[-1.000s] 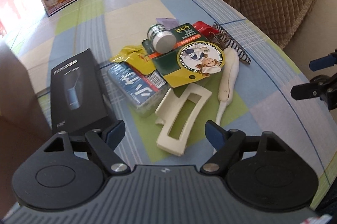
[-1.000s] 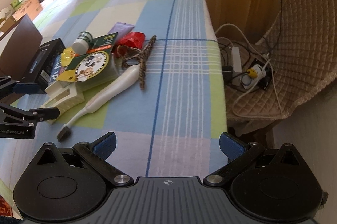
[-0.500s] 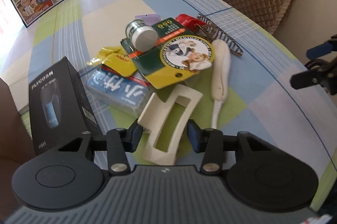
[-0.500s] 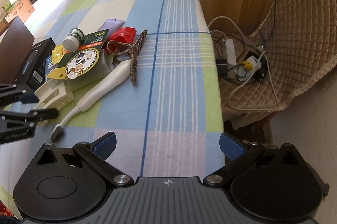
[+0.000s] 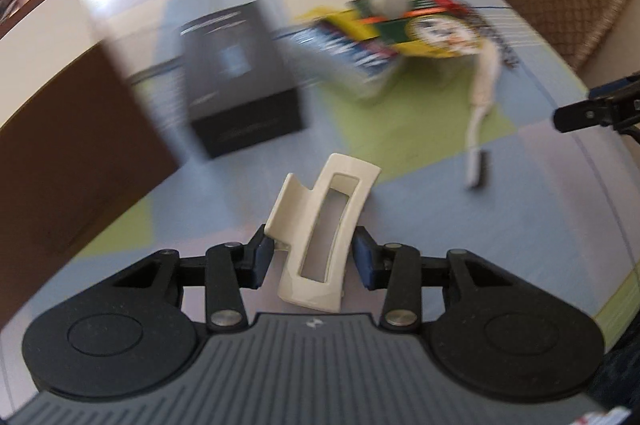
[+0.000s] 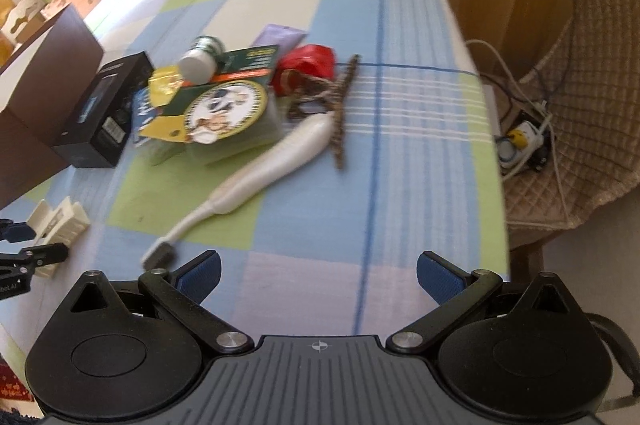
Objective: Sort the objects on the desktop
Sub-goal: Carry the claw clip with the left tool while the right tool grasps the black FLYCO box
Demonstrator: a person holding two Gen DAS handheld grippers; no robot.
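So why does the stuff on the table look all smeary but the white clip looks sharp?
Left wrist view: the camera is moving, so the black box and the pile smear, while the white hair clip, gripped in the left gripper, moves with it and looks sharp. Right wrist view: only mild blur.

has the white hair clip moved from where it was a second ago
Yes. The left gripper is shut on the hair clip, which has come away from the pile beside the black box toward the table's near edge.

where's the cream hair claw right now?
Cream hair claw sits clamped in the left hand-held gripper, near the table's front edge, clear of the pile, in front of the black box.
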